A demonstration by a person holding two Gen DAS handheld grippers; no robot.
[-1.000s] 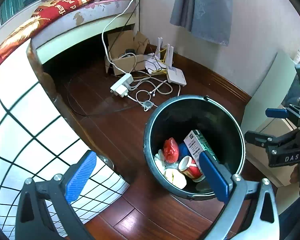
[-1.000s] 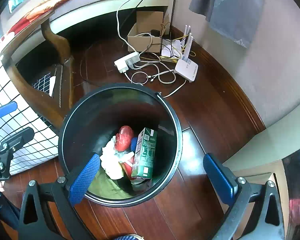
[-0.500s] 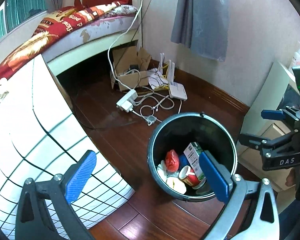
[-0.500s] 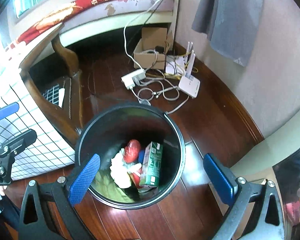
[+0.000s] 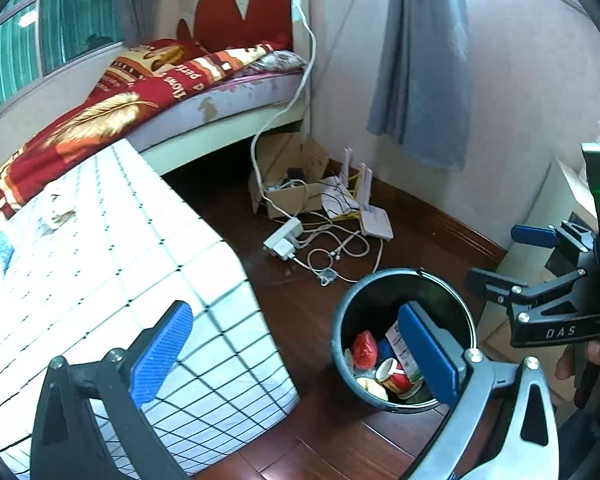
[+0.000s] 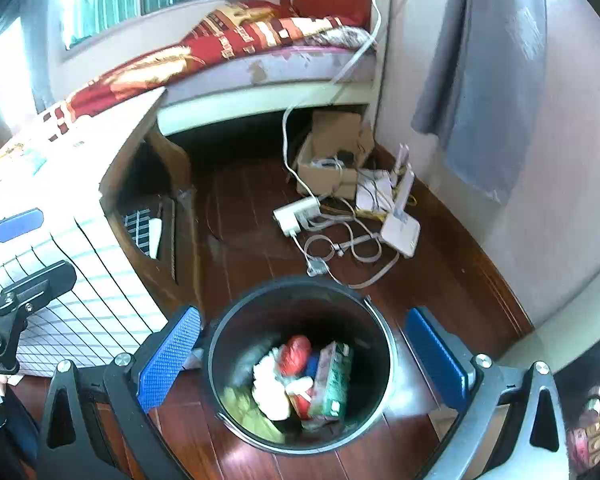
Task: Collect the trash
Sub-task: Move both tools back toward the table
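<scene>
Grippers both sat empty w/ jaws spread wide: left gripper (image 5: 296, 356), right gripper (image 6: 304, 356). Trash bin (image 6: 384, 332) stood upright on wood floor (image 6: 240, 216), mouth pointing up, long axis vertical, beside tiled table (image 5: 112, 248). Green carton (image 6: 332, 380) leaned on end inside, long axis near vertical, among red cup (image 5: 394, 374) & wrappers. Risk, IMO: a finger clipping the rim could tip the bin, or snag floor cables (image 6: 340, 240).

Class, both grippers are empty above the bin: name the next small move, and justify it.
Probably swing the open left gripper toward the checked table, where crumpled paper lies; the bin already holds trash, and the right gripper is empty too.
</scene>
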